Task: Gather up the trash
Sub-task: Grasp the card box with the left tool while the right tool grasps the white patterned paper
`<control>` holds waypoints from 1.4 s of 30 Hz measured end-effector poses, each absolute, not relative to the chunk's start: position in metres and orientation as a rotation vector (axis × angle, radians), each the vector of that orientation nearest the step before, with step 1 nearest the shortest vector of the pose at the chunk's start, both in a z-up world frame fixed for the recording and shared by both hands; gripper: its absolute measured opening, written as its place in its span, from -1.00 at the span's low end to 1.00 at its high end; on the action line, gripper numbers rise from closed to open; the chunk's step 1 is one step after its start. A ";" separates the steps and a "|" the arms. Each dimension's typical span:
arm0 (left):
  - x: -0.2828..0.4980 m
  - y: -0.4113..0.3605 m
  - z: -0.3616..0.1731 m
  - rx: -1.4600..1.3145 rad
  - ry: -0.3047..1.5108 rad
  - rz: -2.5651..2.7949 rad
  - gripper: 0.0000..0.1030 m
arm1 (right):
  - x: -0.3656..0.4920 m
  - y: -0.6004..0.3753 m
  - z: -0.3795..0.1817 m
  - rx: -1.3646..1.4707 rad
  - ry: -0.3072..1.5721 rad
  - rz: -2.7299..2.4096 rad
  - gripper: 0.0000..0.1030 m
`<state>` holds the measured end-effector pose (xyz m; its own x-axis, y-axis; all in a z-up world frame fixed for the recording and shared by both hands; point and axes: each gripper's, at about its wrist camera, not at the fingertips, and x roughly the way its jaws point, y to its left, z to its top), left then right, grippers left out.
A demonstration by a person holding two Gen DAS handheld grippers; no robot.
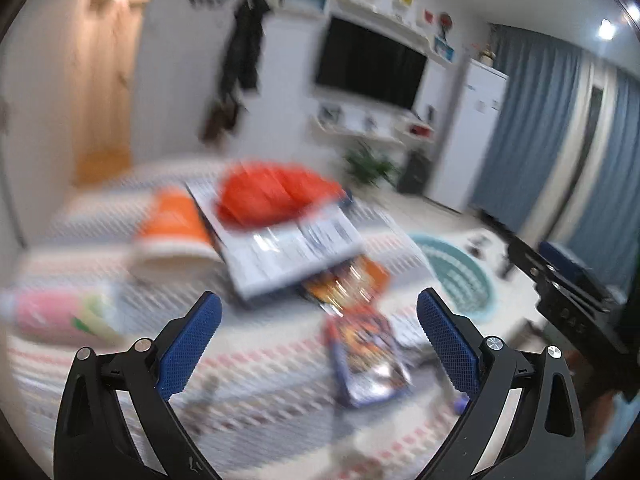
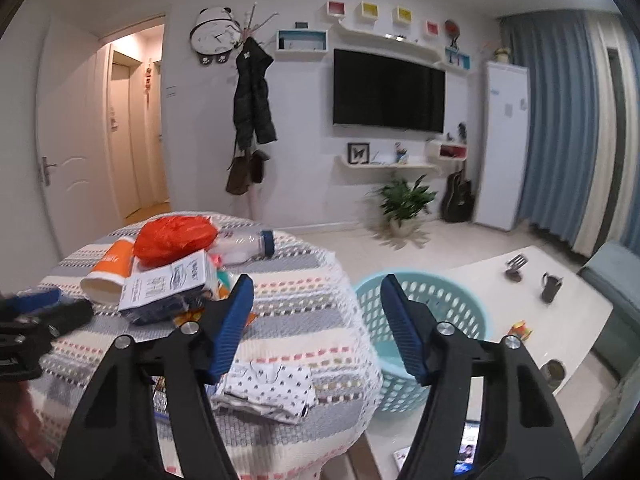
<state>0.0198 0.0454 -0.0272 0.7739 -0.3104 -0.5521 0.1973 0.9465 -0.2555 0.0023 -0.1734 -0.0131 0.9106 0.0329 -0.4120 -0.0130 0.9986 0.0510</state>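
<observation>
Trash lies on a round table with a striped cloth (image 2: 304, 280): a red plastic bag (image 2: 174, 238), an orange paper cup (image 2: 108, 272) on its side, a white carton box (image 2: 168, 284), a clear bottle (image 2: 248, 246) and a dotted white wrapper (image 2: 268, 390). The blurred left wrist view shows the red bag (image 1: 272, 196), the cup (image 1: 172, 232), the box (image 1: 288, 248), a colourful snack wrapper (image 1: 368, 356) and a pink bottle (image 1: 56, 312). My left gripper (image 1: 318, 320) is open and empty above the table. My right gripper (image 2: 316, 312) is open and empty over the table's right edge.
A light blue laundry basket (image 2: 424, 300) stands on the floor right of the table; it also shows in the left wrist view (image 1: 456, 268). A white low table (image 2: 560, 312) with small dark items lies beyond. A plant (image 2: 404, 200), TV and curtains line the far wall.
</observation>
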 end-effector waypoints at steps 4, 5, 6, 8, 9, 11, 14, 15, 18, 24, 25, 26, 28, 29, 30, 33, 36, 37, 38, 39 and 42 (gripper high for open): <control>0.030 0.031 -0.053 -0.180 0.727 -0.301 0.62 | -0.001 -0.179 -0.020 0.046 0.430 0.026 0.18; 0.031 0.028 -0.057 -0.176 0.741 -0.306 0.62 | -0.001 -0.179 -0.020 0.045 0.429 0.027 0.18; 0.032 0.021 -0.062 -0.169 0.765 -0.322 0.62 | -0.001 -0.180 -0.022 0.045 0.431 0.031 0.18; 0.033 0.012 -0.068 -0.155 0.789 -0.334 0.62 | 0.001 -0.182 -0.026 0.052 0.445 0.037 0.19; 0.033 0.005 -0.072 -0.135 0.806 -0.336 0.62 | 0.003 -0.184 -0.030 0.063 0.459 0.042 0.19; 0.036 -0.002 -0.077 -0.106 0.833 -0.330 0.62 | 0.006 -0.188 -0.035 0.076 0.481 0.046 0.19; 0.043 -0.011 -0.089 -0.061 0.881 -0.309 0.62 | 0.008 -0.193 -0.040 0.082 0.502 0.057 0.19; 0.045 -0.014 -0.092 -0.051 0.891 -0.304 0.62 | 0.008 -0.194 -0.042 0.081 0.507 0.060 0.19; 0.053 -0.019 -0.097 -0.020 0.901 -0.280 0.59 | 0.007 -0.198 -0.047 0.084 0.524 0.080 0.19; 0.062 -0.023 -0.096 0.054 0.890 -0.234 0.28 | 0.010 -0.198 -0.058 0.072 0.585 0.175 0.19; 0.061 -0.021 -0.095 0.056 0.888 -0.228 0.19 | 0.010 -0.196 -0.060 0.058 0.594 0.183 0.22; 0.060 -0.018 -0.093 0.048 0.890 -0.234 0.19 | 0.010 -0.194 -0.062 0.045 0.602 0.190 0.24; 0.058 -0.009 -0.090 0.009 0.889 -0.243 0.17 | 0.011 -0.187 -0.069 0.022 0.620 0.213 0.28; 0.056 -0.006 -0.090 -0.002 0.887 -0.242 0.17 | 0.011 -0.185 -0.071 0.016 0.629 0.225 0.29; 0.055 -0.002 -0.089 -0.011 0.887 -0.236 0.17 | 0.012 -0.181 -0.074 0.009 0.639 0.242 0.29; 0.052 0.011 -0.085 -0.030 0.883 -0.211 0.17 | 0.015 -0.168 -0.082 -0.028 0.662 0.275 0.32; 0.044 0.023 -0.073 -0.039 0.840 -0.190 0.17 | 0.017 -0.157 -0.087 -0.058 0.670 0.300 0.41; 0.042 0.024 -0.070 -0.034 0.828 -0.185 0.17 | 0.018 -0.152 -0.089 -0.071 0.673 0.306 0.42; 0.041 0.026 -0.067 -0.032 0.818 -0.180 0.17 | 0.019 -0.150 -0.090 -0.078 0.676 0.310 0.42; 0.040 0.027 -0.065 -0.034 0.812 -0.178 0.17 | 0.021 -0.146 -0.092 -0.091 0.681 0.317 0.42; 0.035 0.030 -0.061 -0.044 0.795 -0.188 0.17 | 0.029 -0.138 -0.100 -0.127 0.702 0.313 0.42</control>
<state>0.0345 0.0302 -0.0606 0.6842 -0.1841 -0.7056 0.1513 0.9824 -0.1096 0.0290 -0.1376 -0.1001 0.7194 0.2402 -0.6517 -0.3250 0.9457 -0.0102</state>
